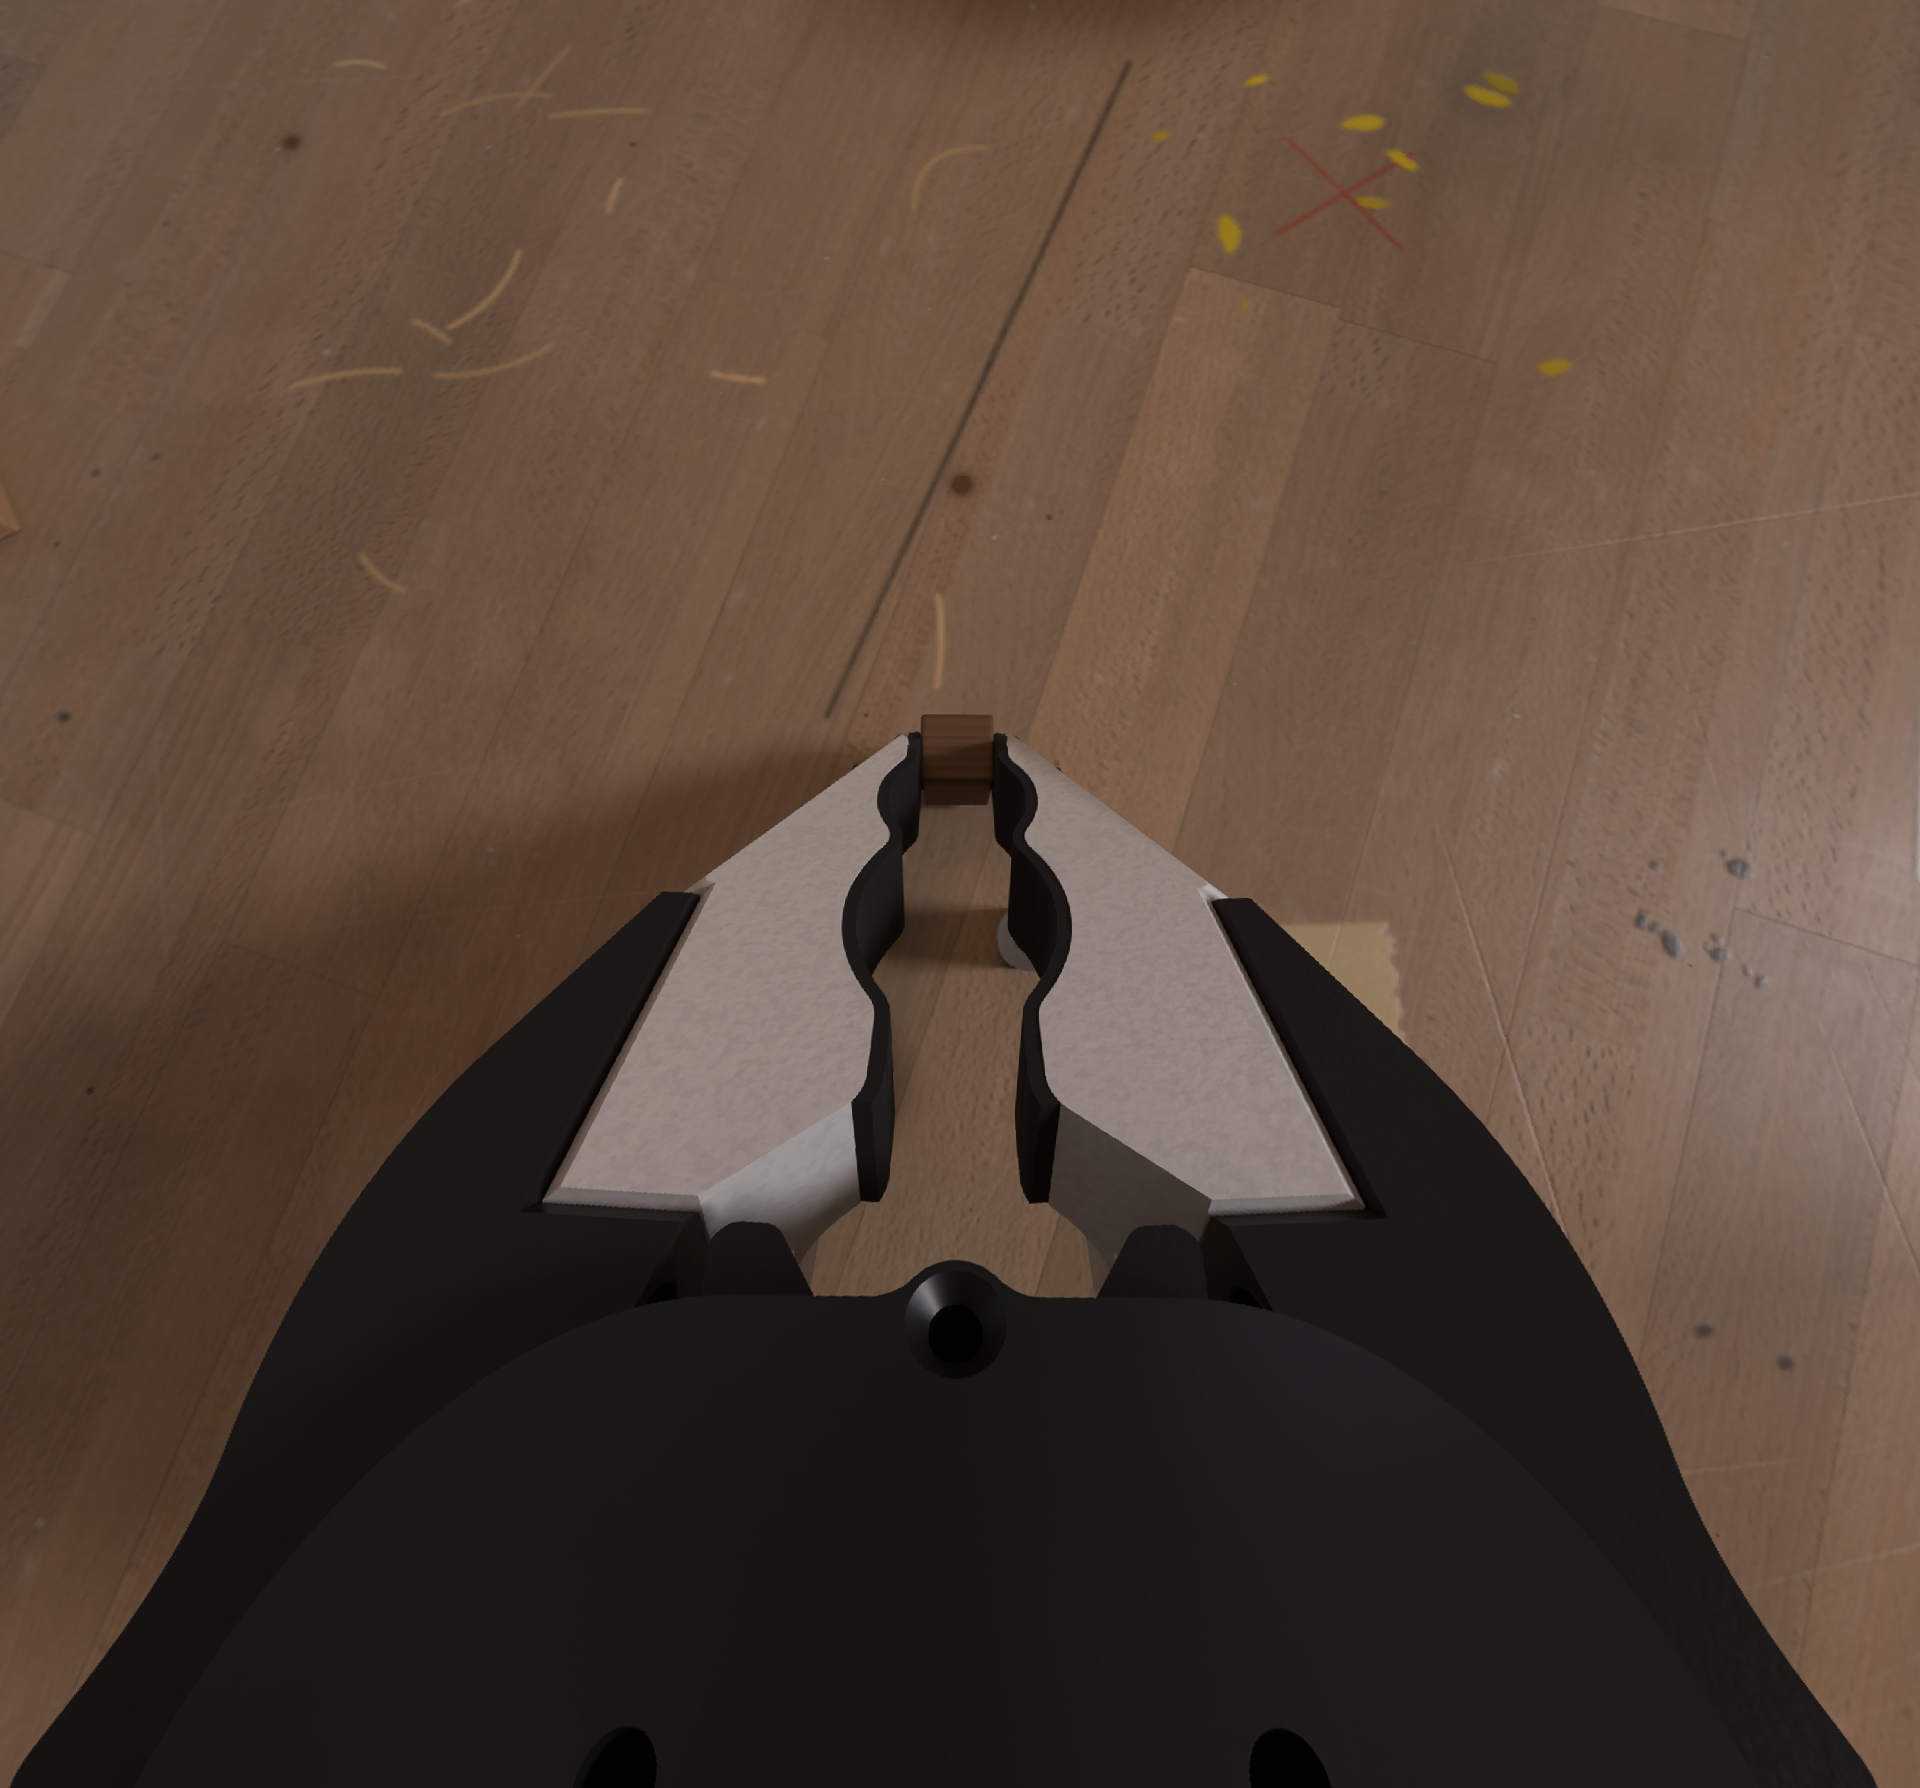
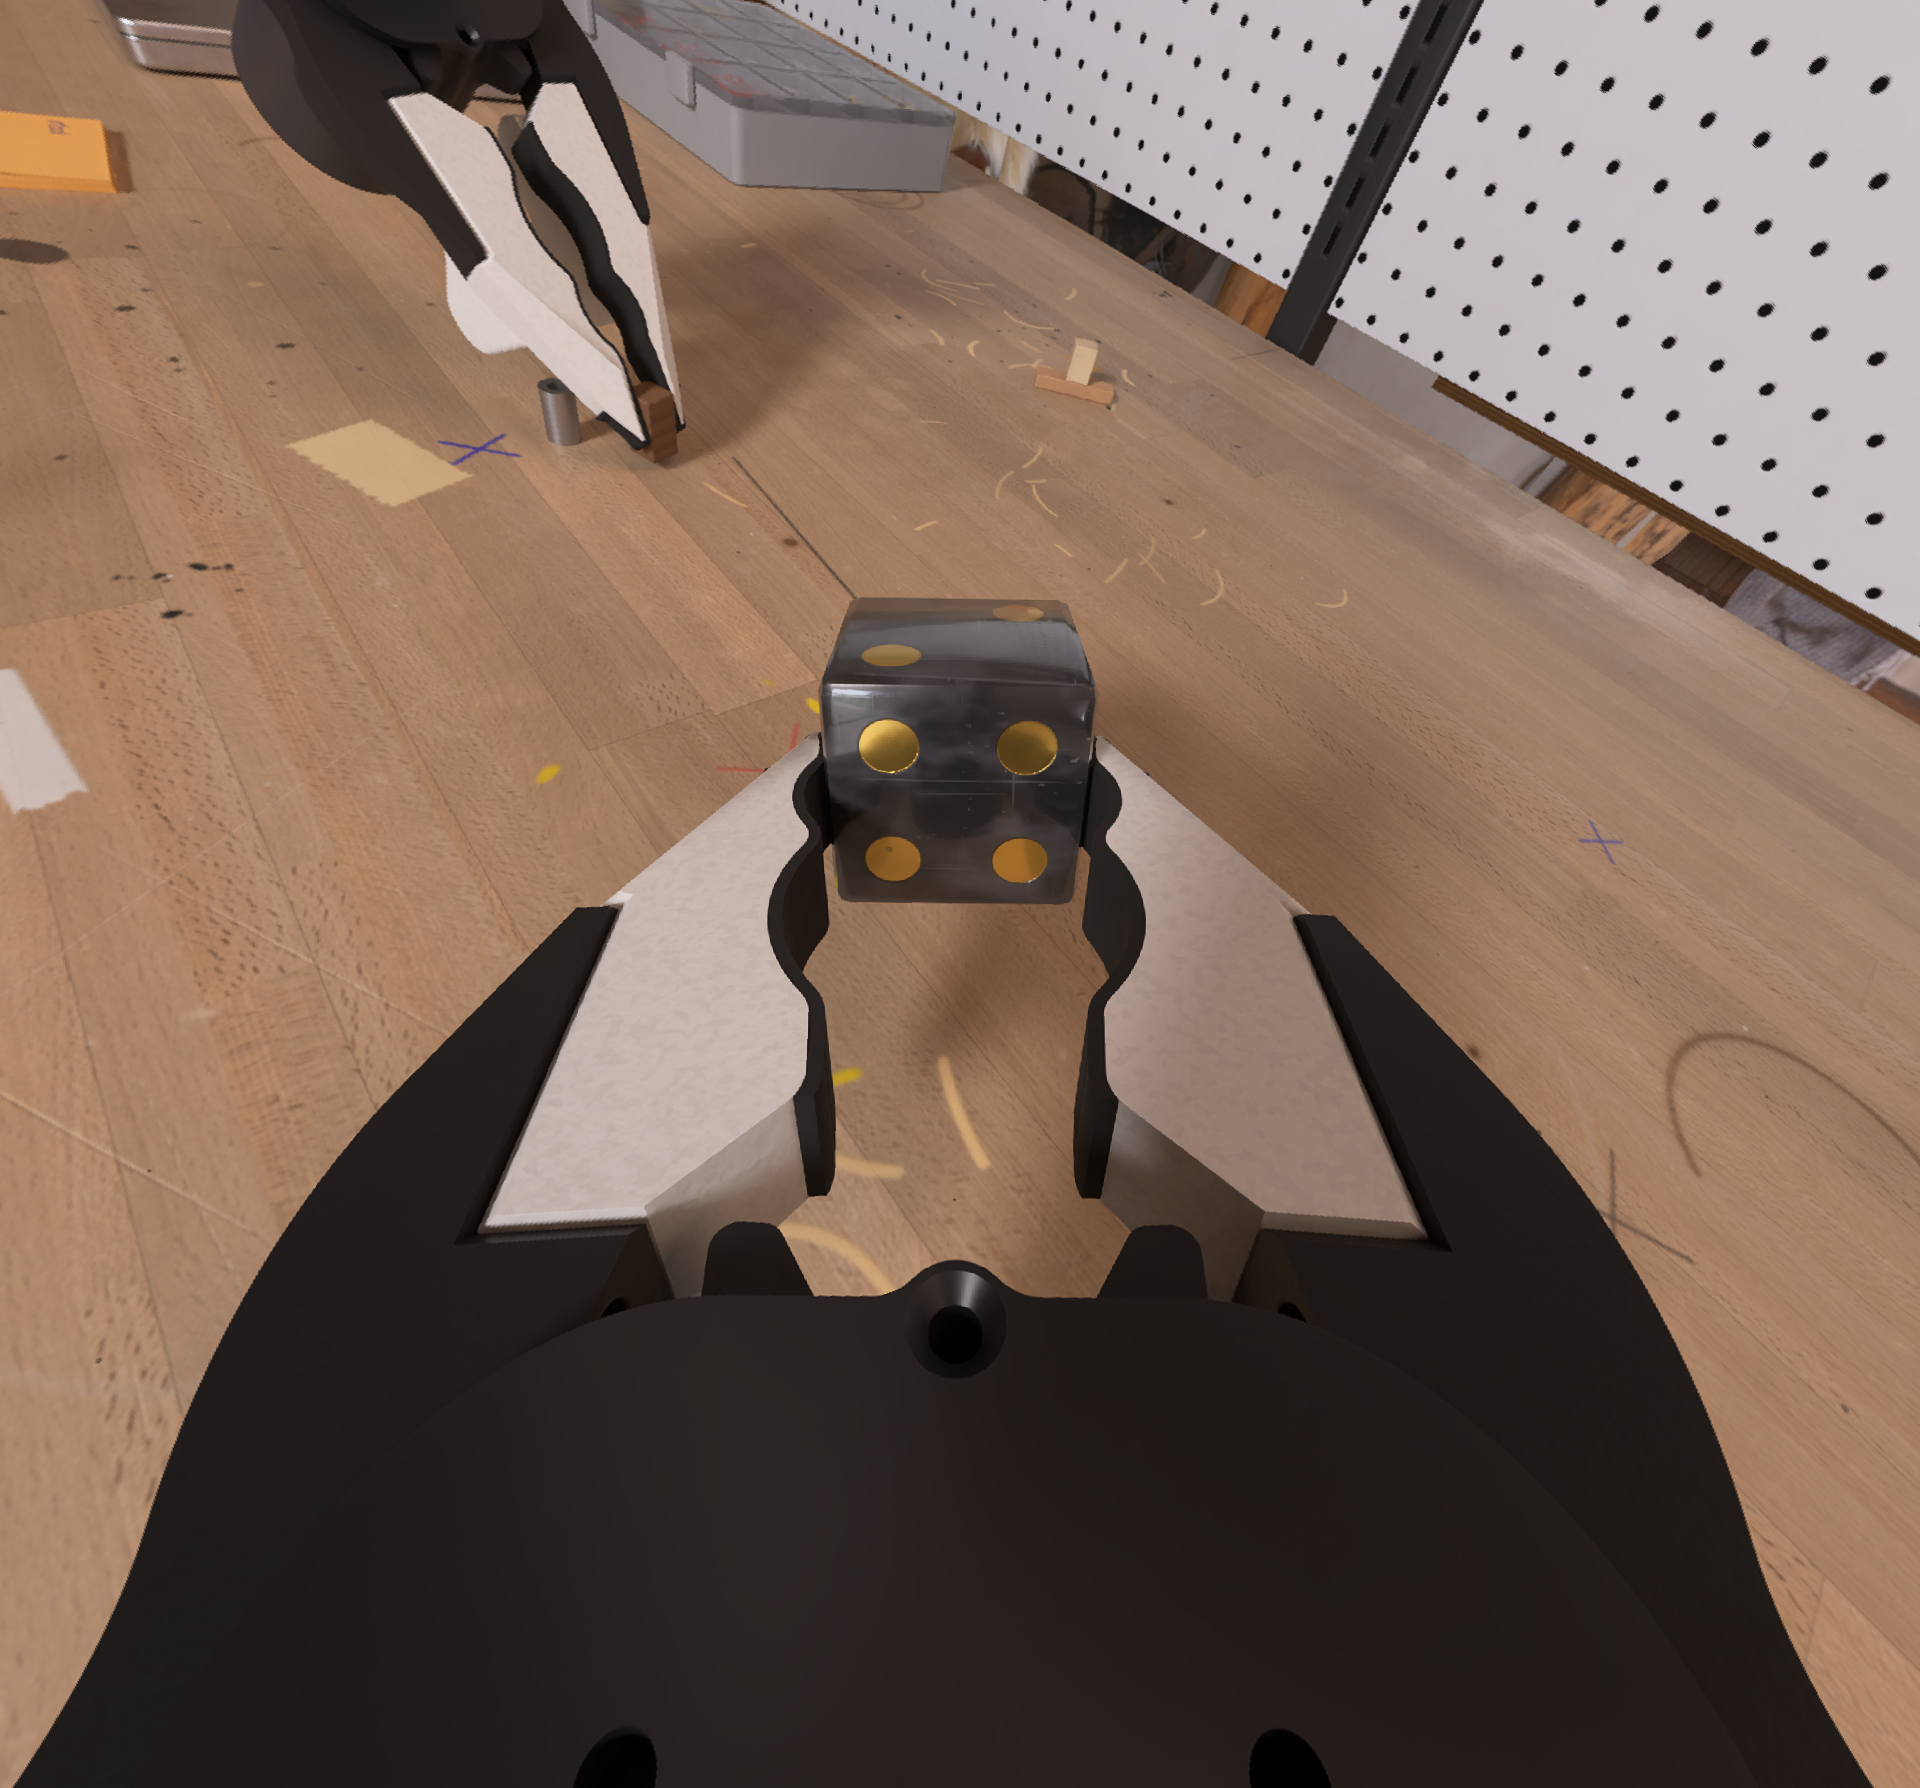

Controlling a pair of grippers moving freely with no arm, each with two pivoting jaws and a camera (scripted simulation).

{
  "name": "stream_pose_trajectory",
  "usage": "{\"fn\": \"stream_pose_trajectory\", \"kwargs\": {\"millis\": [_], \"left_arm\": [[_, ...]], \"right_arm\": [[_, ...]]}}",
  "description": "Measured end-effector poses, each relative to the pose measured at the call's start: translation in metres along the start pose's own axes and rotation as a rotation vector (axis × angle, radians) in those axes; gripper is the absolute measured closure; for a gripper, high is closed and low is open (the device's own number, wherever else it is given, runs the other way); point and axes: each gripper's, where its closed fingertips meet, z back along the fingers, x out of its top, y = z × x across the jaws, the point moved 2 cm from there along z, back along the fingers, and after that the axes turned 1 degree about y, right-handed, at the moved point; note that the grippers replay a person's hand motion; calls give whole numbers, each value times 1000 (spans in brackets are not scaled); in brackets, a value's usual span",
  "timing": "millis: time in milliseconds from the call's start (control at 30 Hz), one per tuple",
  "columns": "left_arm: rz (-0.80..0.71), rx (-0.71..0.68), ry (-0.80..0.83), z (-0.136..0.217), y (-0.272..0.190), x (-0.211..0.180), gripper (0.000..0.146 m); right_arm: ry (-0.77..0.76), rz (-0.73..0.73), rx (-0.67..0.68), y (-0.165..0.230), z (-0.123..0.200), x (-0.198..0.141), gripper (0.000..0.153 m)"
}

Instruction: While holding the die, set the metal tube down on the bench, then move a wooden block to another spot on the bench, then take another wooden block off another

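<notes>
My left gripper [image 1: 957,759] is shut on a small dark brown wooden block [image 1: 956,774], held at its fingertips. In the right wrist view this gripper [image 2: 652,424] points down, with the block [image 2: 659,419] at or just above the bench; I cannot tell if it touches. The short metal tube [image 2: 561,410] stands upright on the bench beside those fingers and is partly hidden behind a finger in the left wrist view [image 1: 1008,949]. My right gripper [image 2: 956,788] is shut on a smoky black die with gold pips [image 2: 956,751], above the bench. Farther back, a pale wooden block [image 2: 1083,356] stands on a flat one [image 2: 1070,385].
A grey compartment box [image 2: 790,97], a metal tin [image 2: 166,24] and an orange pad [image 2: 57,151] lie at the back left. A pegboard wall [image 2: 1558,128] runs along the right. A tape patch [image 2: 379,462] and a blue cross [image 2: 480,448] mark the bench near the tube.
</notes>
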Motion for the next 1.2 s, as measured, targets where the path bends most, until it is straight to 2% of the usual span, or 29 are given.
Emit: {"fn": "stream_pose_trajectory", "kwargs": {"millis": [33, 67, 100, 333, 500, 600, 700, 833, 900, 1000, 1100, 1200], "left_arm": [[-6, -12, 0, 0, -2, 0, 132], [-11, -16, -1, 0, -3, 0, 118], [-12, -17, -3, 0, -4, 0, 112], [88, 28, -139, 9, 12, 8, 95], [144, 18, -129, -2, 22, 11, 84], [108, 3, -89, -12, 18, 13, 85], [58, 8, -45, -15, 13, 12, 94], [-17, -24, -34, -15, 1, 12, 118], [-38, -42, -34, -17, -3, 9, 119], [-26, -45, -91, -6, 5, 23, 106], [66, 88, -199, 9, 48, 52, 102], [224, 312, -249, 16, 116, 76, 108]], "right_arm": [[2, 1, -5, 0, 0, 0, 106], [3, 0, -10, -1, 1, -1, 106], [4, -1, -14, -2, 2, -1, 106], [4, -19, -22, -5, 3, -2, 106], [15, -19, -18, -5, 1, -3, 106], [14, -22, -20, -5, 1, -3, 106], [10, -29, -21, -6, 2, -3, 106], [9, -33, -19, -6, 2, -3, 106], [11, -31, -17, -6, 1, -3, 106], [15, -29, -15, -6, 1, -3, 106], [18, -35, -13, -6, 1, -3, 106], [12, -40, -15, -7, 1, -3, 106]]}}
